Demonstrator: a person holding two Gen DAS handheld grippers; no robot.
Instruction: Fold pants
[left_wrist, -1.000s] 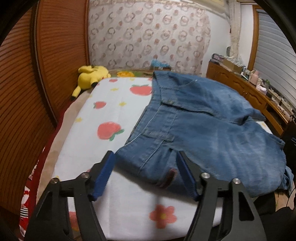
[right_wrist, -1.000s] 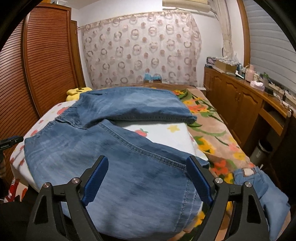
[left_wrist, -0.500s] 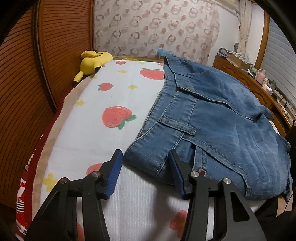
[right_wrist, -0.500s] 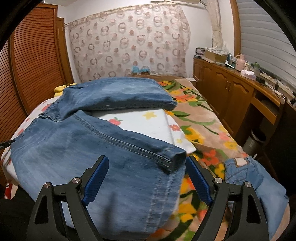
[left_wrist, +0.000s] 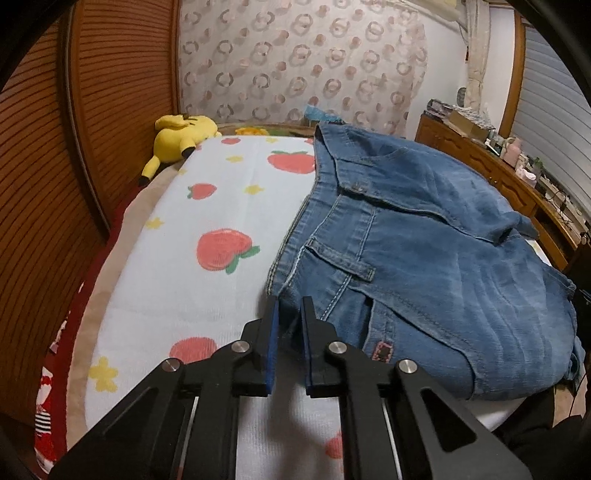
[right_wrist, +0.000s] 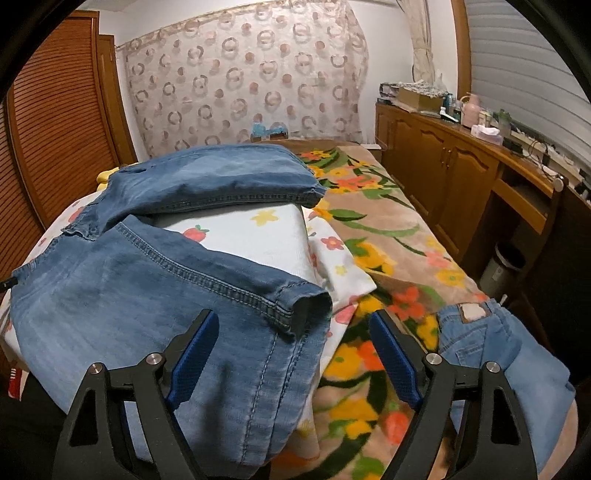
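Left gripper (left_wrist: 289, 308) has just been closing and now pinches the waistband corner of the jeans (left_wrist: 424, 236), anchoring that end for the fold. Jeans lie spread across the bed (left_wrist: 177, 280). Right gripper (right_wrist: 291, 334) hangs wide apart over the near leg's cuff (right_wrist: 306, 306), at twelve o'clock from it, probably lining up its own grab.

The blue denim jeans (left_wrist: 424, 236) lay spread on the bed — waistband toward the left, belt loops and a metal button showing, its near corner bunched up. The two legs (right_wrist: 155, 295) ran rightward, parted in a V, faded pale at the thighs — the nearer hem draped over the mattress edge.
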